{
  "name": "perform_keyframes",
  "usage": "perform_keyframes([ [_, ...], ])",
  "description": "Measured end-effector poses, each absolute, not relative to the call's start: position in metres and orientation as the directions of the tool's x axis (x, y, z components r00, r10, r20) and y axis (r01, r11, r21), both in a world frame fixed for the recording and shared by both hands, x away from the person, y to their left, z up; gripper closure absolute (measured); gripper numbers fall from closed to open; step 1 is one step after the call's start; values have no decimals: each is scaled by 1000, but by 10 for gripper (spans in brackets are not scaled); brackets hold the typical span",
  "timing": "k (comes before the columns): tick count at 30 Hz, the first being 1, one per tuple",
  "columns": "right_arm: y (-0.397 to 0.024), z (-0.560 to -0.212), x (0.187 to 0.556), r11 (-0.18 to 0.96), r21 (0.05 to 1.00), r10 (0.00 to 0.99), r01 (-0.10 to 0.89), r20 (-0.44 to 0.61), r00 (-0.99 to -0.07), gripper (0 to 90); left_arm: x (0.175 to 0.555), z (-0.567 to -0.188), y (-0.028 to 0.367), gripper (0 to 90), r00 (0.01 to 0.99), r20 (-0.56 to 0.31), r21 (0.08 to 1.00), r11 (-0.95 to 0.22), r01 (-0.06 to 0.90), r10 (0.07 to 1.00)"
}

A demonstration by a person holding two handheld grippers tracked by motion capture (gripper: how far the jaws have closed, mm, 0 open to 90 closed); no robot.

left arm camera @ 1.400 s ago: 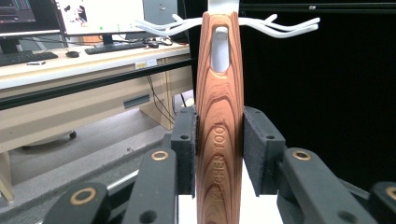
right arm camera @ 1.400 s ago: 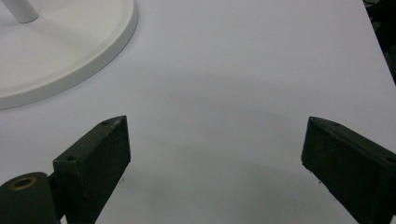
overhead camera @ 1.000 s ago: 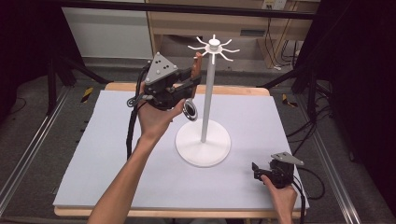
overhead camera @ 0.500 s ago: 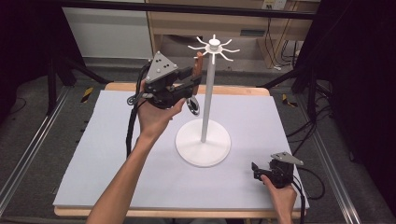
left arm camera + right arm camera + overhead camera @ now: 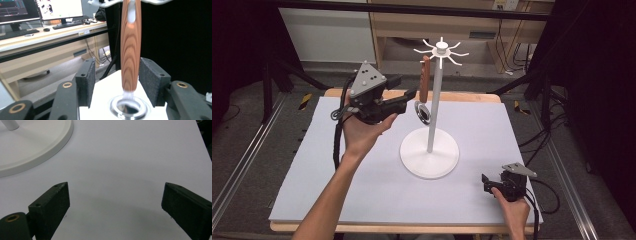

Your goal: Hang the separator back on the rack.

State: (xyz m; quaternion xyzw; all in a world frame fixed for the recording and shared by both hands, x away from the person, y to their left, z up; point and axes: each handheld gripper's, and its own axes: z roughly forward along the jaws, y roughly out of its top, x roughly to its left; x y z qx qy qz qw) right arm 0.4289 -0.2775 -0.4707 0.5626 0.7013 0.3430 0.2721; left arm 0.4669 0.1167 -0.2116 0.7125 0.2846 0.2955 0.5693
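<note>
A utensil with a striped wooden handle (image 5: 425,77) and a metal ring end (image 5: 423,112) hangs from a hook of the white stand (image 5: 432,120). My left gripper (image 5: 404,88) is held in the air just left of it. Its jaws have just been opening. In the left gripper view the handle (image 5: 130,50) stands between the jaws of the left gripper (image 5: 117,63) with a gap on each side, nearer the right jaw. My right gripper (image 5: 486,181) rests low at the table's front right, open, and holds nothing (image 5: 115,192).
The stand's round base (image 5: 429,156) sits mid-table on a white mat (image 5: 512,130); its rim (image 5: 30,152) lies up and left of the right gripper. Behind the table are a wooden bench and desks with monitors (image 5: 60,8). Cables trail at the right.
The left gripper opened, let go of the wooden handle and drew back to the left. The utensil now hangs free on the hook. The right gripper stayed put.
</note>
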Motion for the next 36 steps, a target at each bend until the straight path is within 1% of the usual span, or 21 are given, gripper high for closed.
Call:
perform_keyframes([
  [3,-278,-470,428,126,790,977,600,8,-215,85,463,-217,127,444,658,100,977,-200,79,746],
  [8,-279,-470,428,120,790,978,601,10,-208,85,462,-228,149,425,652,153,974,-225,27,743],
  [12,-278,-470,427,124,791,977,599,7,-213,85,454,-245,161,414,642,101,974,-207,92,760],
  [13,-277,-470,427,126,790,977,600,6,-214,85,454,-249,165,412,641,112,973,-215,84,759],
  [14,-276,-470,427,126,788,977,602,7,-213,85,452,-254,167,410,635,81,971,-206,125,768],
  [15,-276,-470,427,129,790,976,600,5,-216,85,452,-258,170,408,633,86,971,-207,119,769],
  [19,-276,-470,427,127,790,977,600,5,-213,85,453,-276,181,402,626,68,968,-202,146,777],
  [21,-276,-470,426,125,790,977,601,6,-211,85,452,-284,186,396,625,50,965,-199,171,779],
  [29,-276,-469,426,121,791,979,599,7,-206,85,451,-318,204,385,606,32,950,-212,228,795],
  [33,-276,-470,426,125,788,978,604,4,-207,85,450,-345,214,380,587,12,937,-214,277,810],
  [36,-276,-470,426,127,788,978,602,2,-209,85,450,-355,219,378,579,5,928,-219,300,815],
])
